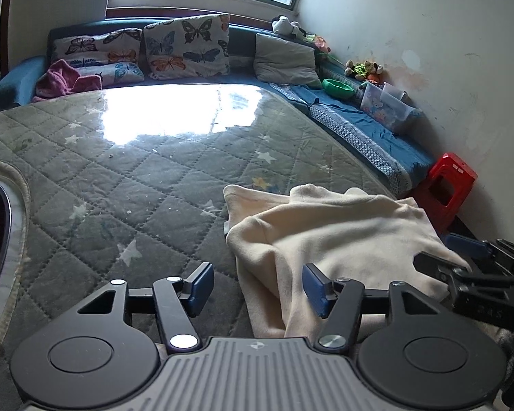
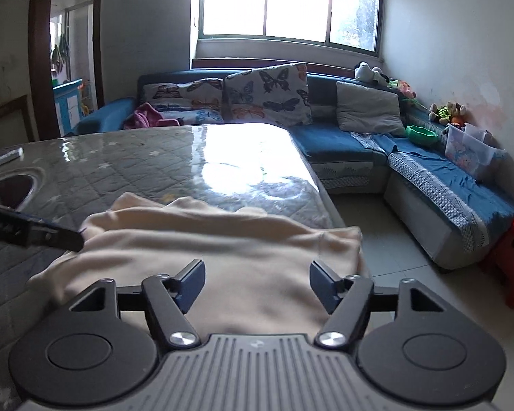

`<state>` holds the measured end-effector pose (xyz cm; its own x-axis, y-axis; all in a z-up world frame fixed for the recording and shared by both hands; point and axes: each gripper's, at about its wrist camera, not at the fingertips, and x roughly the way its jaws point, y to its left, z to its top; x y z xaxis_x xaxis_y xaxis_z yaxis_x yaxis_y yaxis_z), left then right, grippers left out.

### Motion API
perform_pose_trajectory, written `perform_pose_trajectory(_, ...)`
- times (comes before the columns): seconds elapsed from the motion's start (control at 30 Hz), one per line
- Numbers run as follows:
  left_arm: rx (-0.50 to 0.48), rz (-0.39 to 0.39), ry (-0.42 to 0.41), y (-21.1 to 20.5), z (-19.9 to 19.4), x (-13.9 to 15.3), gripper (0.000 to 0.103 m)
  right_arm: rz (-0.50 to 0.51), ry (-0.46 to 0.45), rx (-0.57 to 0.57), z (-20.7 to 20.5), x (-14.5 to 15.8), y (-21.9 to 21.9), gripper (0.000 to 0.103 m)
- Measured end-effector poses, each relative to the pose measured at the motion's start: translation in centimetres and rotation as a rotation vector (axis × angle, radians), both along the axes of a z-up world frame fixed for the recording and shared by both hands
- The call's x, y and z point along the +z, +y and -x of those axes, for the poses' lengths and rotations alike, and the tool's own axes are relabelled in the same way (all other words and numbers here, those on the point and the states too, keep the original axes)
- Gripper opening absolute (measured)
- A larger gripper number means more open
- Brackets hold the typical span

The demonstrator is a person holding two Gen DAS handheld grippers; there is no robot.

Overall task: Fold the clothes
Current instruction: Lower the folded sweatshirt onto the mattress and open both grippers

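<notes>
the cream garment (image 2: 209,250) lies rumpled on the near right corner of the quilted table (image 1: 120,178), with its right edge at the table's right rim and part of it seemingly over that rim. the left gripper (image 1: 257,291) is positioned at the garment's left edge, above the table; its 2 fingers are spread apart and grip nothing, and the right finger (image 1: 317,293) is over the cloth. the right gripper (image 2: 255,284) is positioned over the garment's near portion, fingers also spread and empty. risk 1: cloth over the table rim may drag the garment off the table if 1 side is lifted alone. risk 2: the bunched layers may cause a finger to pinch 2 layers, giving a crooked fold. risk 3: the glossy table cover may let the cloth slide during a pull
</notes>
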<state>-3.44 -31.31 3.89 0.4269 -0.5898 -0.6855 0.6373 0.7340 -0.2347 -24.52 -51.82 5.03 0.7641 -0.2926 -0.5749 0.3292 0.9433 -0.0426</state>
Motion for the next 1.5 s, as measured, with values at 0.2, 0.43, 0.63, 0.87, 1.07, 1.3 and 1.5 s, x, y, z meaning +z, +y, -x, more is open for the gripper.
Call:
perform_pose_trajectory(0.2, -0.019, -0.004, -0.003, 1.4, 1.0, -0.4, 0.062, 0.018, 0.031, -0.015, 1.7, -1.3, 0.7, 0.074)
perform_pose_trajectory(0.43, -0.018, -0.089, -0.056, 1.5, 1.4, -1.5, 0.062, 0.010, 0.042, -0.033, 2.5, -1.9, 0.2, 0.075)
perform_pose_trajectory(0.63, 0.009, -0.024, -0.055, 2.1, 0.9, -0.3, 0.062, 0.033, 0.022, -0.032, 2.5, -1.2, 0.5, 0.076)
perform_pose_trajectory(0.87, 0.005, -0.026, -0.051, -0.2, -0.2, -0.1, 0.062, 0.028, 0.029, -0.031, 2.1, -1.6, 0.4, 0.077)
perform_pose_trajectory(1.07, 0.029, -0.084, -0.048, -1.5, -1.6, -1.5, 0.062, 0.021, 0.030, -0.032, 2.2, -1.7, 0.3, 0.078)
perform_pose_trajectory(1.3, 0.051, -0.106, -0.071, -1.1, -2.2, -1.5, 0.062, 0.020, 0.026, -0.039, 2.4, -1.7, 0.3, 0.083)
perform_pose_trajectory(1.5, 0.035, -0.088, -0.072, 0.2, -1.1, -0.5, 0.062, 0.021, 0.003, -0.046, 2.9, -1.2, 0.9, 0.091)
